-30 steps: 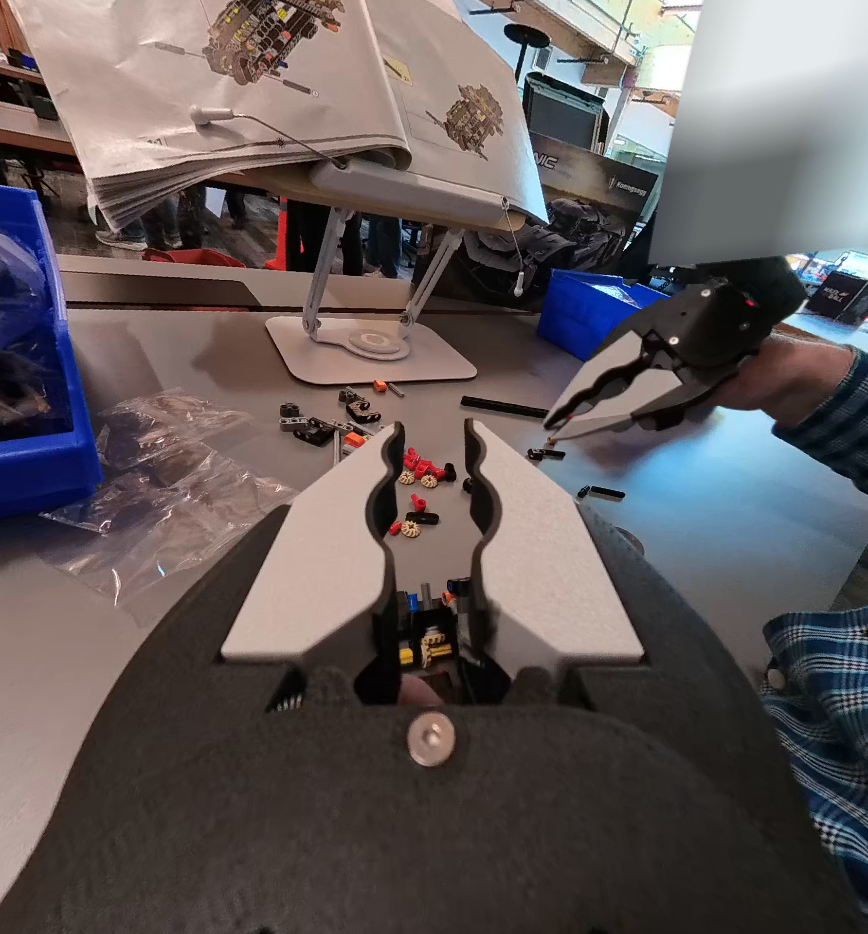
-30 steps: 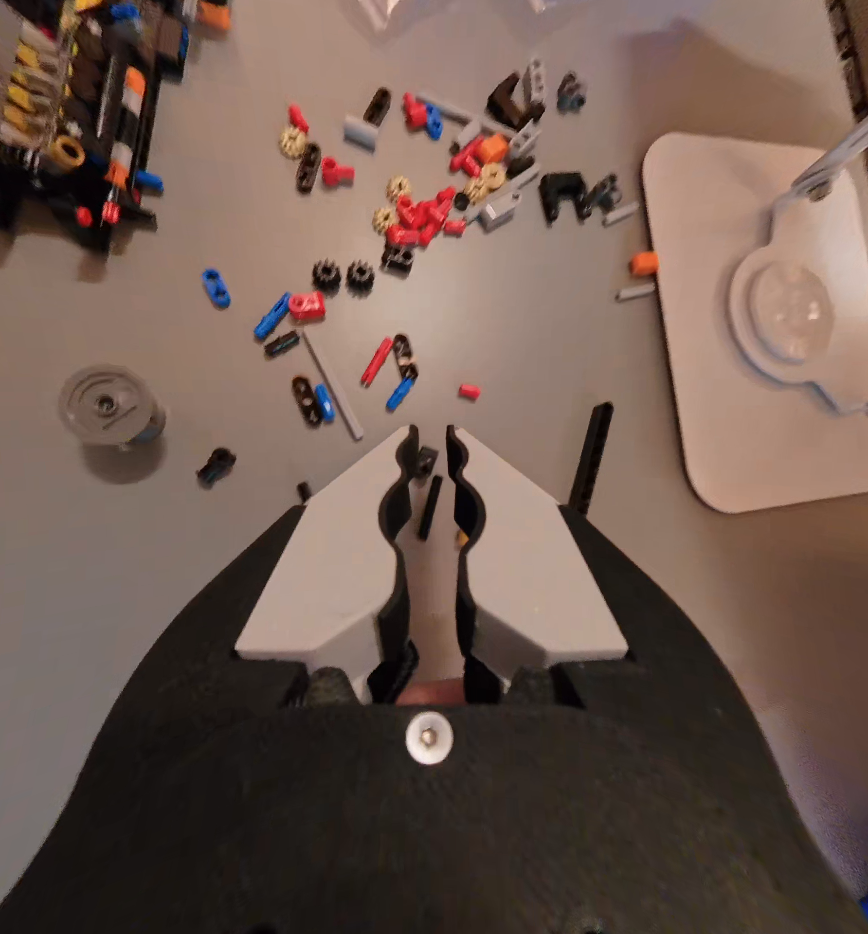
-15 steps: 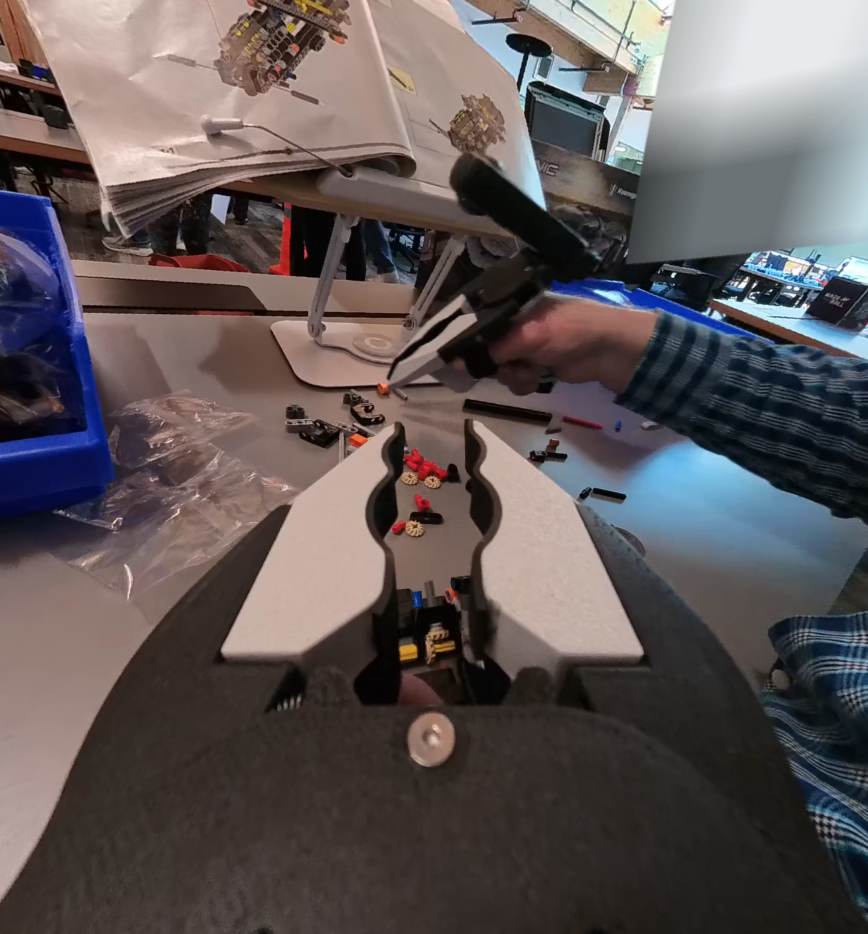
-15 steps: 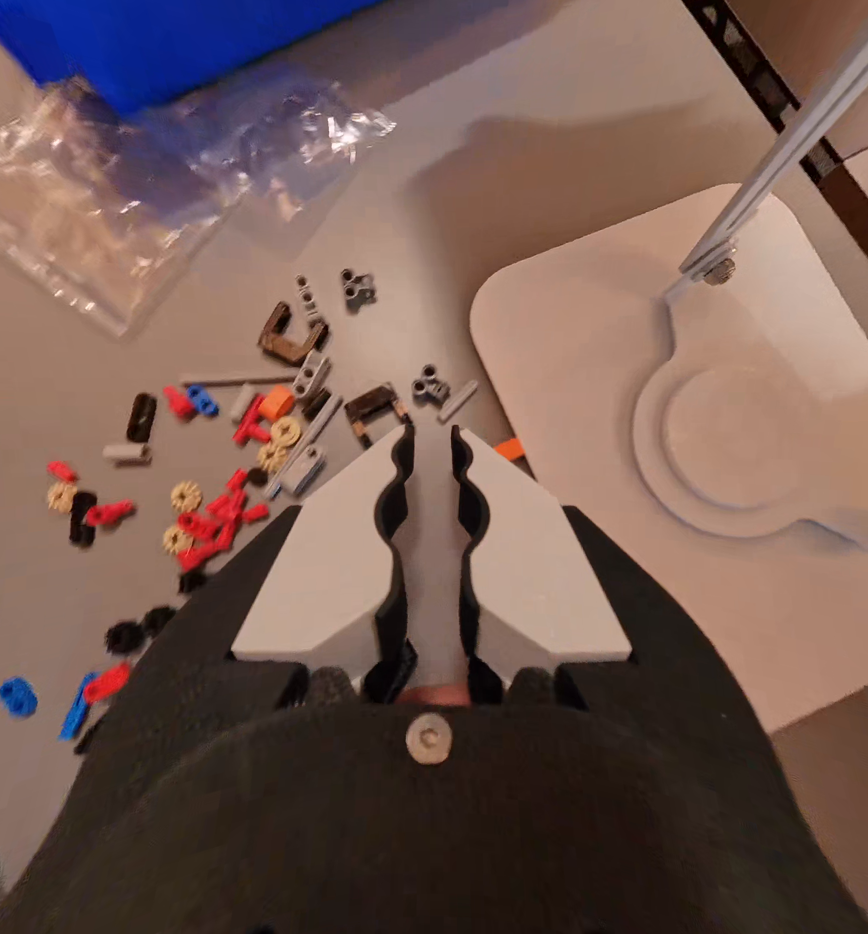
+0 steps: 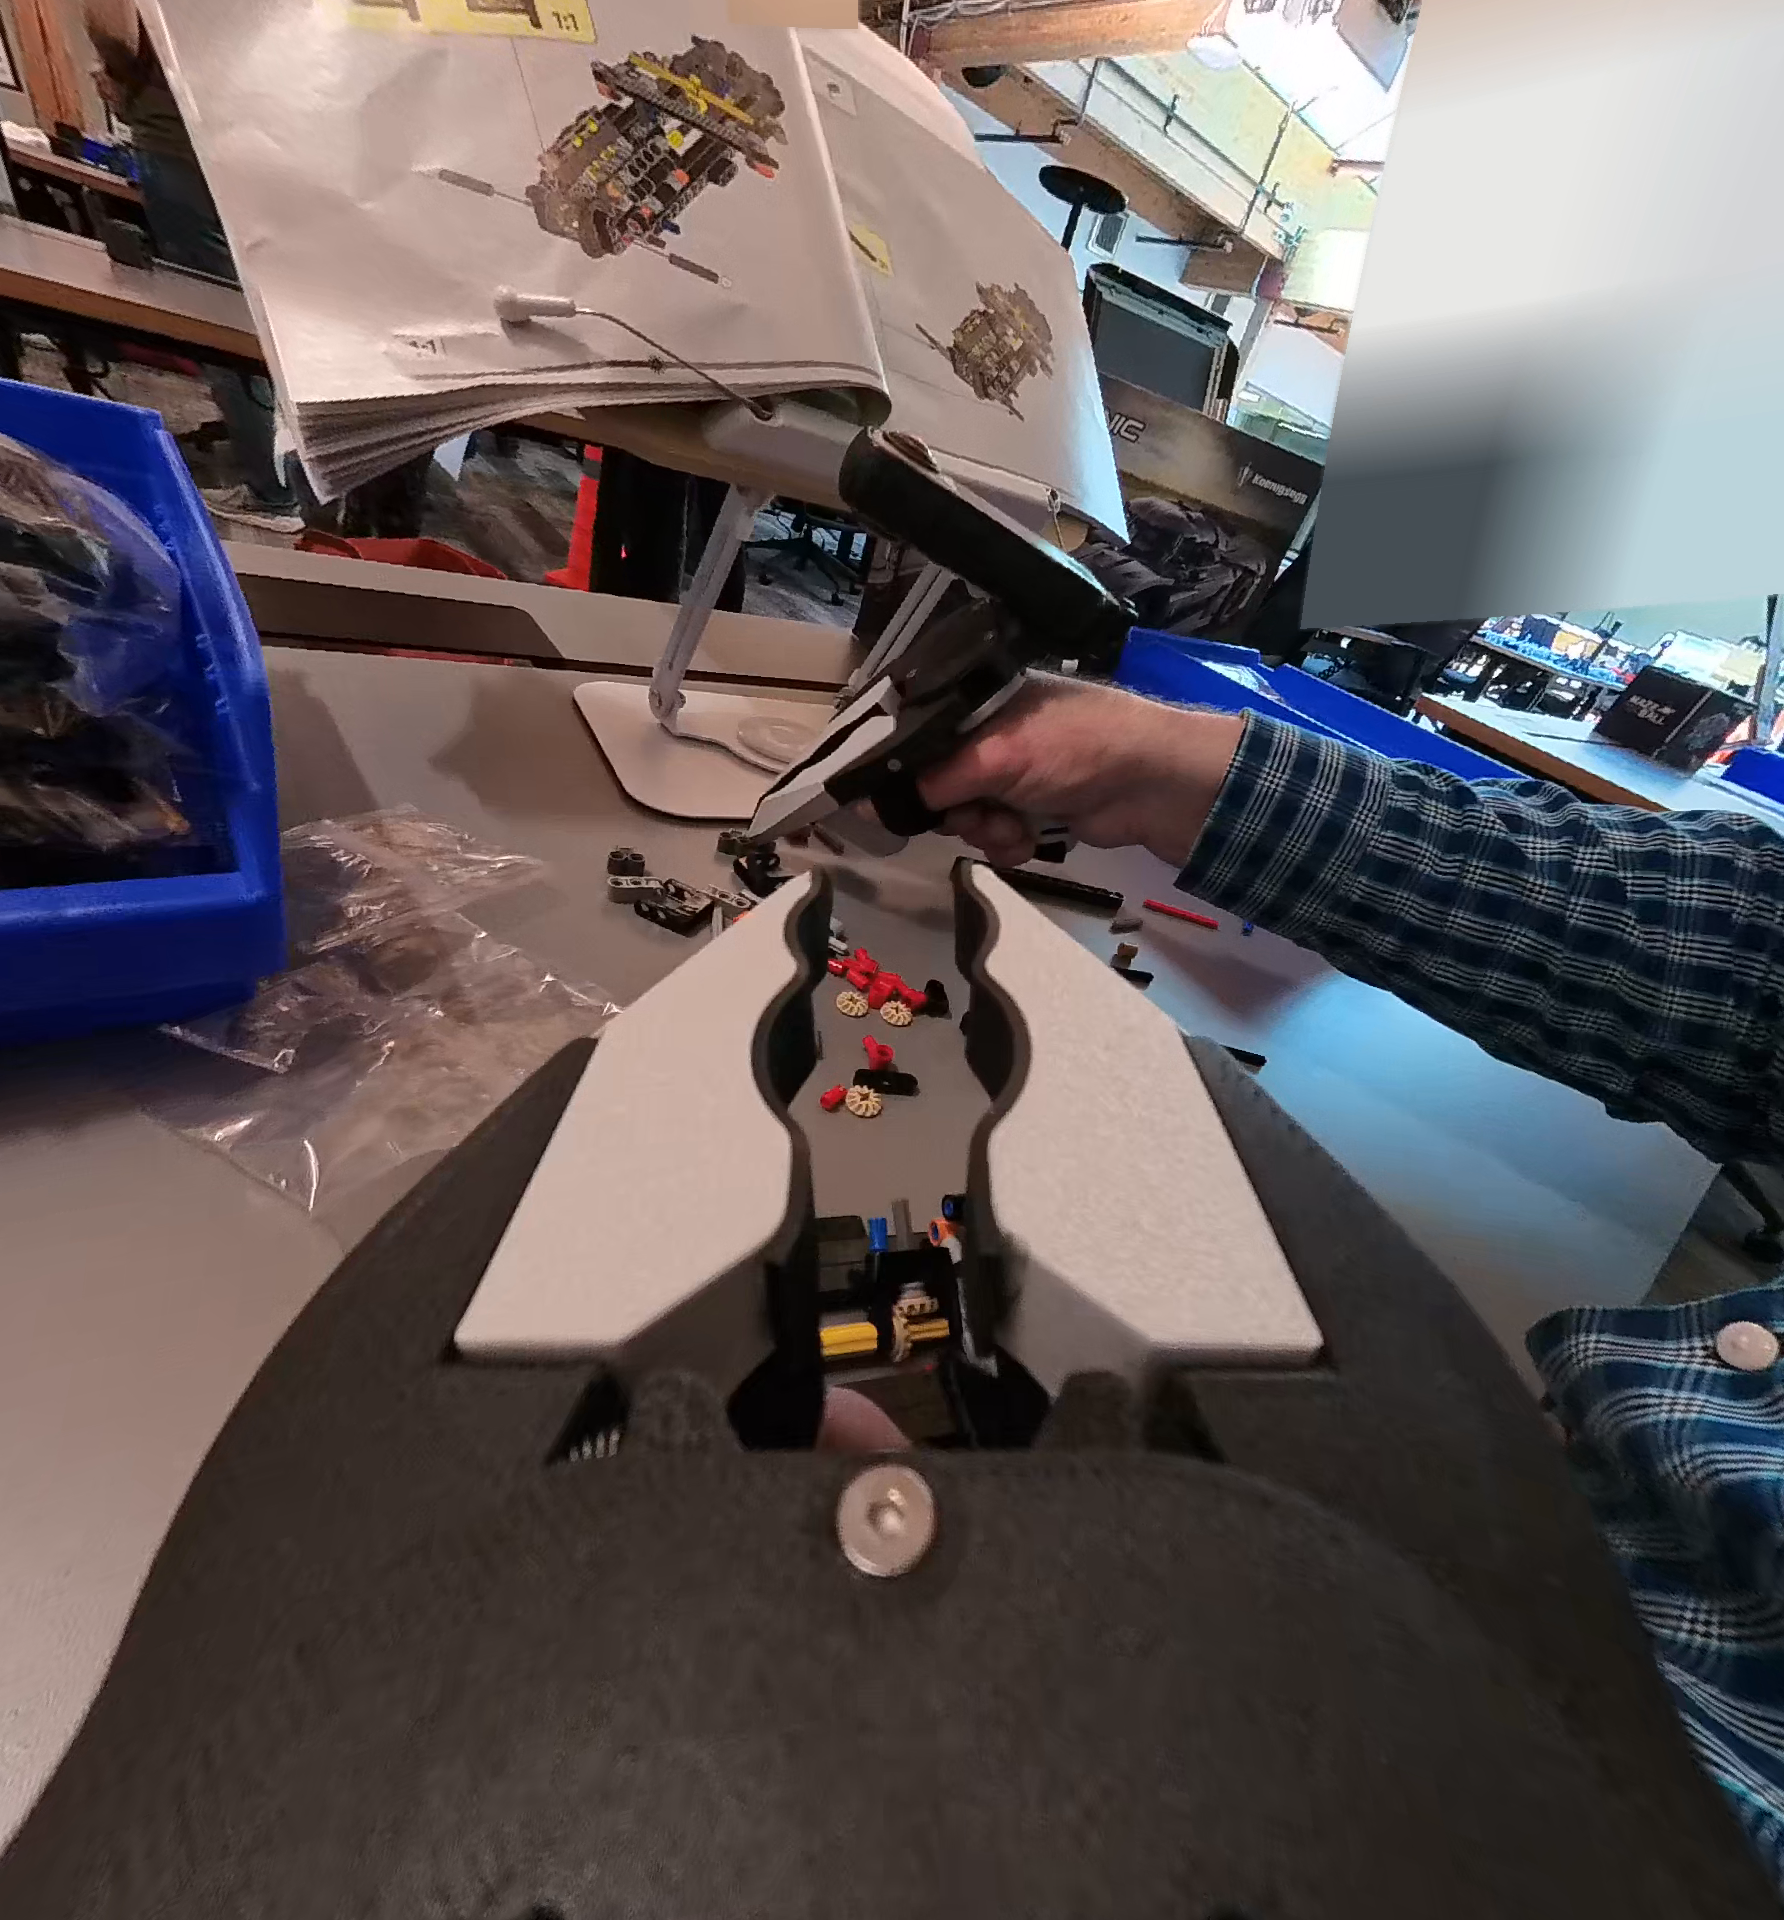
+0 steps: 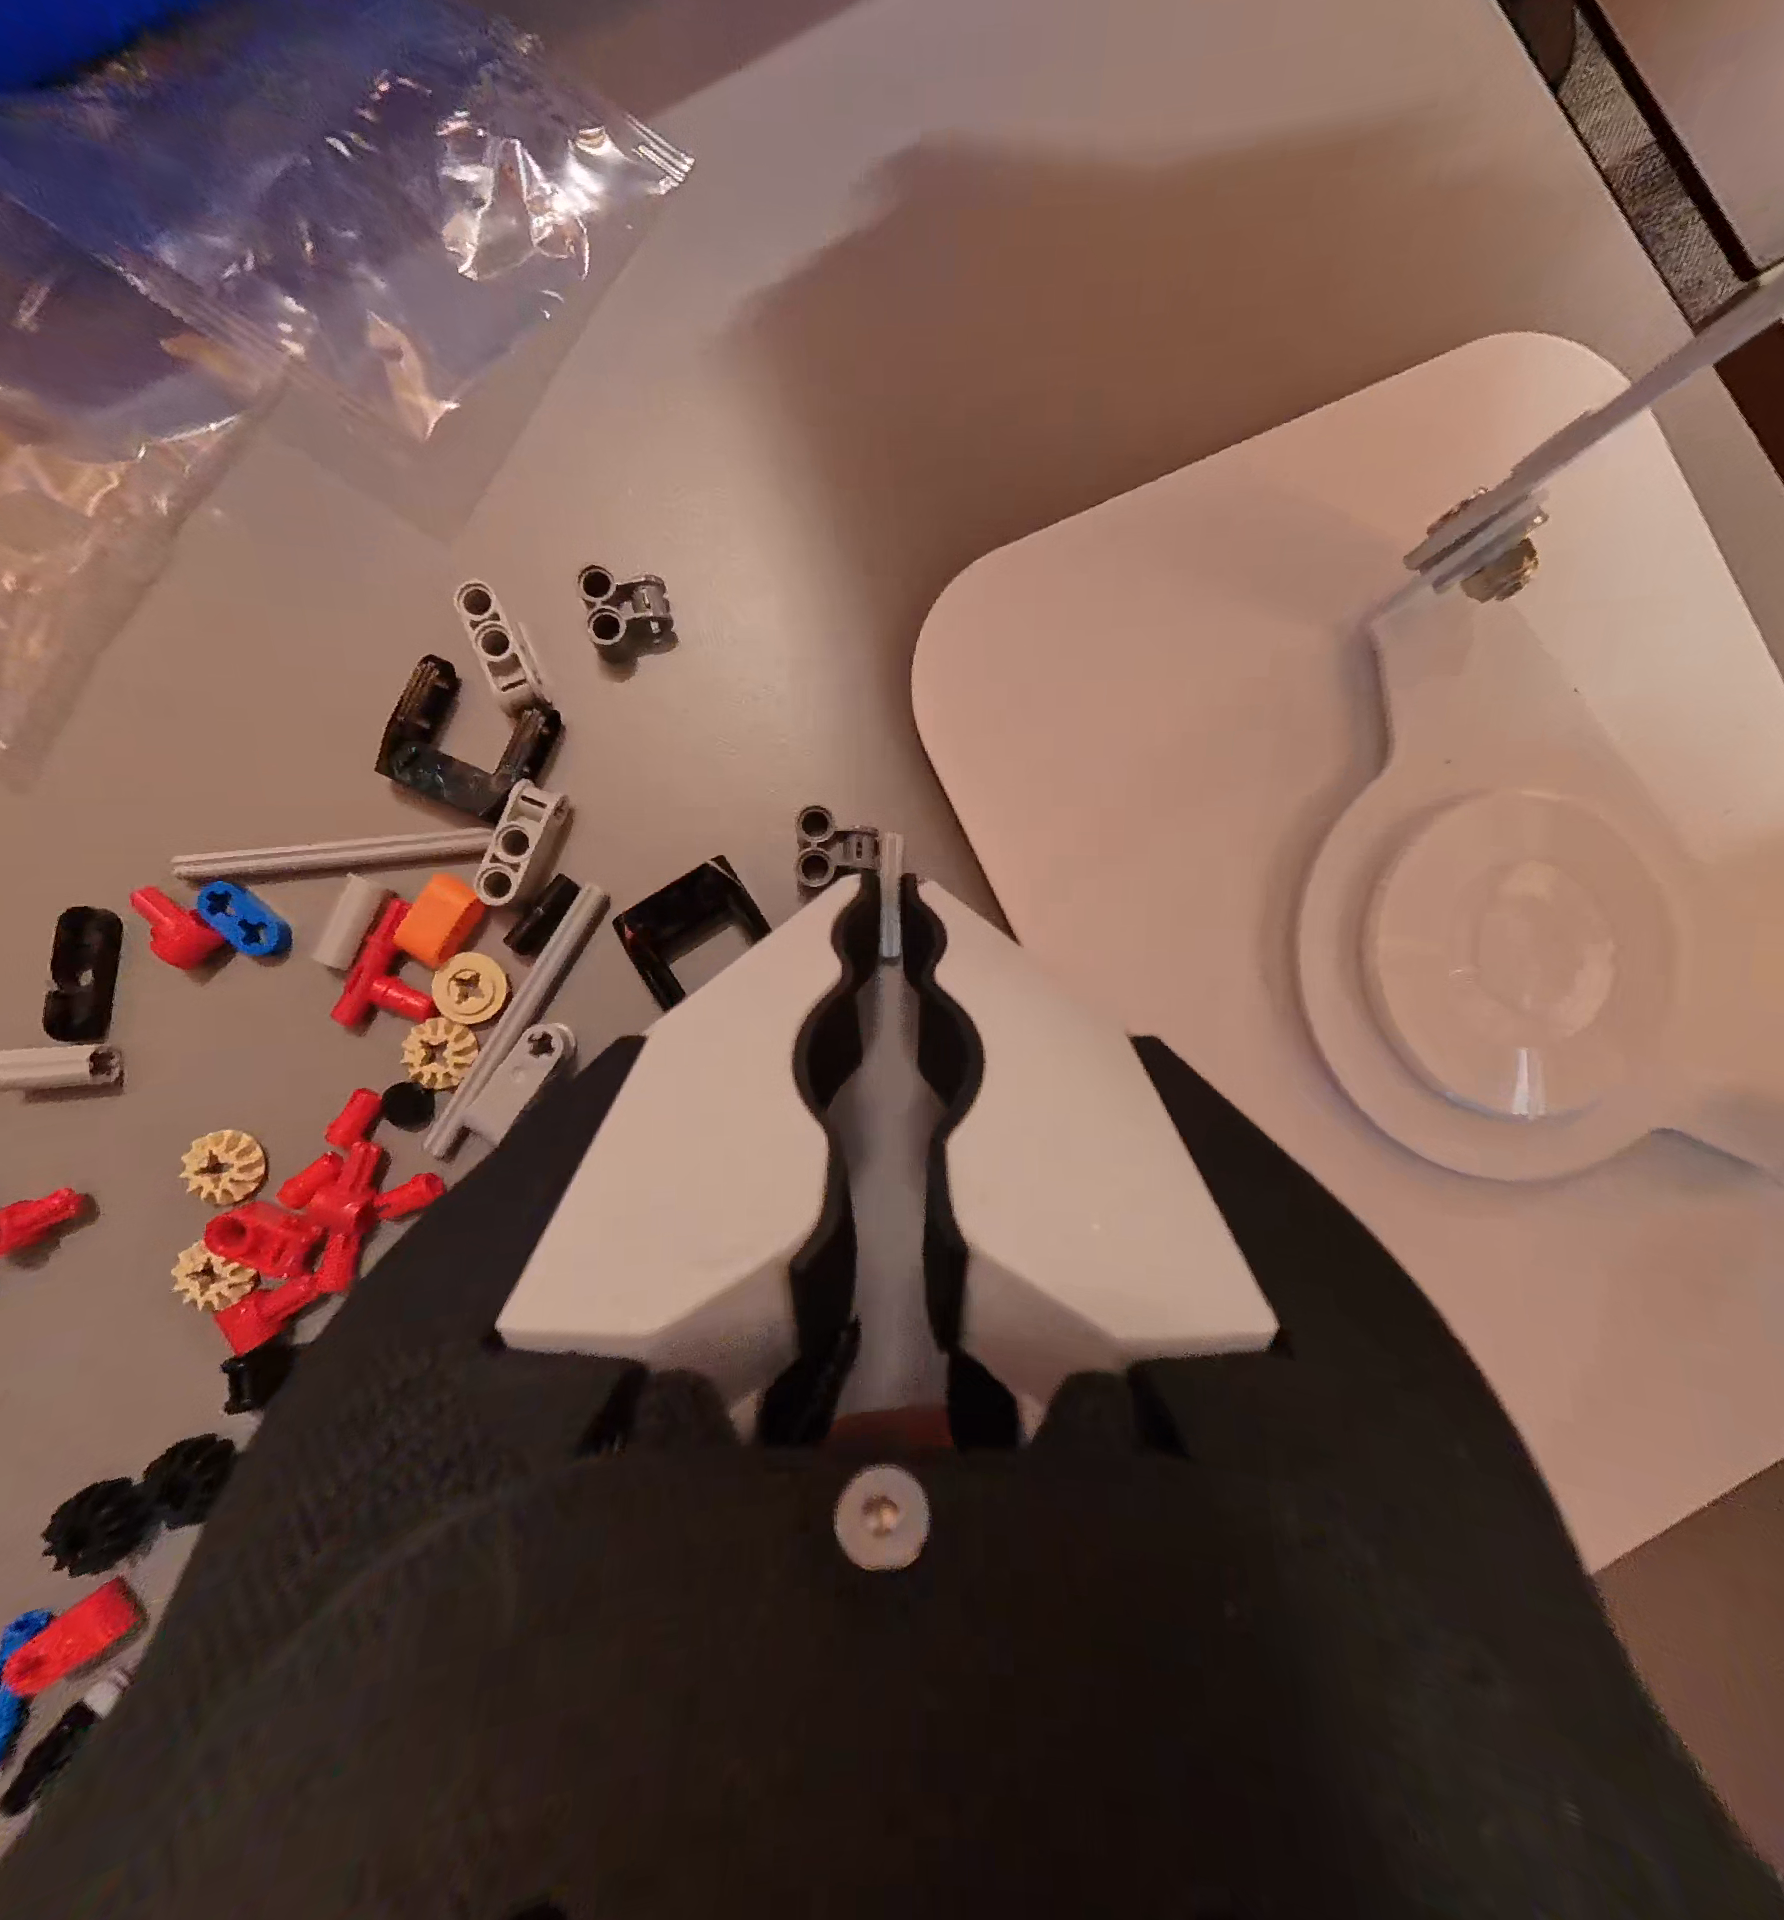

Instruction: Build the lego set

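Note:
My left gripper (image 5: 893,894) hovers low over the grey table; its jaws stand partly apart, with a black, yellow and tan lego assembly (image 5: 883,1314) wedged between their inner parts. My right gripper (image 6: 888,883) points down at the table, tips nearly together on a short light grey axle (image 6: 890,920) beside a dark grey connector (image 6: 834,847). It also shows in the left wrist view (image 5: 779,821), at the far edge of the loose pieces. Red, tan, black and blue loose pieces (image 6: 348,1195) lie to its left.
The white base of the book stand (image 6: 1127,727) lies just right of the right gripper's tips. It holds the open instruction book (image 5: 576,208). Clear plastic bags (image 6: 244,260) and a blue bin (image 5: 88,831) lie at the left. A long black beam (image 5: 1054,885) lies behind. Left tips to right tips: about 25 centimeters.
My right gripper moved from the middle of the table to the far pieces by the stand base, and its jaws closed onto the grey axle. My left gripper stayed put.

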Available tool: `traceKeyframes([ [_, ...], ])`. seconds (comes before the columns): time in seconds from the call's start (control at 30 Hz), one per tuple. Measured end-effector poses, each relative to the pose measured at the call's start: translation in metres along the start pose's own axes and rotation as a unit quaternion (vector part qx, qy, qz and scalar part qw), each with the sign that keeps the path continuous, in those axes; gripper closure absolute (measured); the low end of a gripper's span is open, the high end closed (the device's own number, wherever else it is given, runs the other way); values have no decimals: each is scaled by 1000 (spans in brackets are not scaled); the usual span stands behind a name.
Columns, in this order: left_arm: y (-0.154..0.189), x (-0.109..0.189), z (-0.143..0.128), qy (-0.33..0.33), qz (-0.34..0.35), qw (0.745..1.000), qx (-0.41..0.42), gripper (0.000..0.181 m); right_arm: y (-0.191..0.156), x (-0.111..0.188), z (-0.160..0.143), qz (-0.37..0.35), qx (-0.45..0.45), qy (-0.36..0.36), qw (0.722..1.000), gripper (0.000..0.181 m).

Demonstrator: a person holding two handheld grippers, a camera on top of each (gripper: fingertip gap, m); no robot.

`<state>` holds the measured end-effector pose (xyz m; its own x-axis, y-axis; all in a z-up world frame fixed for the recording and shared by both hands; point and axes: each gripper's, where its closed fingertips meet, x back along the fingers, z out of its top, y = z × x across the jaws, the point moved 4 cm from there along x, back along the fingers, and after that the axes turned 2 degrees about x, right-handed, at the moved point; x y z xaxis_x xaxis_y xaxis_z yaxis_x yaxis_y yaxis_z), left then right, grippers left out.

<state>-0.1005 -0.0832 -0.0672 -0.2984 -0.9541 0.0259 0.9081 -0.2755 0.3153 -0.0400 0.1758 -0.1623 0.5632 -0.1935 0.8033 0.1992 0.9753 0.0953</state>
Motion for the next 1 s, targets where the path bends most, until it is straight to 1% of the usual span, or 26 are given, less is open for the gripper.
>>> traceKeyframes([
  [0.2, 0, 0, 0, -1, 1, 1000, -2, 160, -2, 3, -3, 8, 14, 14, 1000, 180],
  [0.33, 1, -2, -1, -4, 2, 1000, -6, 160, -4, 17, -7, 18, 11, 41, 999, 180],
  [0.47, 3, -3, -2, -8, 1, 1000, -9, 160, -8, 40, -13, 28, 8, 71, 997, 180],
  [0.67, 8, -6, -5, -16, -3, 1000, -17, 159, -21, 85, -19, 28, 18, 117, 993, 180],
  [0.83, 17, -11, -7, -24, -10, 999, -27, 159, -38, 119, -30, 29, 30, 143, 989, 180],
  [1.0, 28, -16, -8, -33, -17, 998, -43, 159, -59, 142, -42, 22, 65, 164, 984, 180],
])
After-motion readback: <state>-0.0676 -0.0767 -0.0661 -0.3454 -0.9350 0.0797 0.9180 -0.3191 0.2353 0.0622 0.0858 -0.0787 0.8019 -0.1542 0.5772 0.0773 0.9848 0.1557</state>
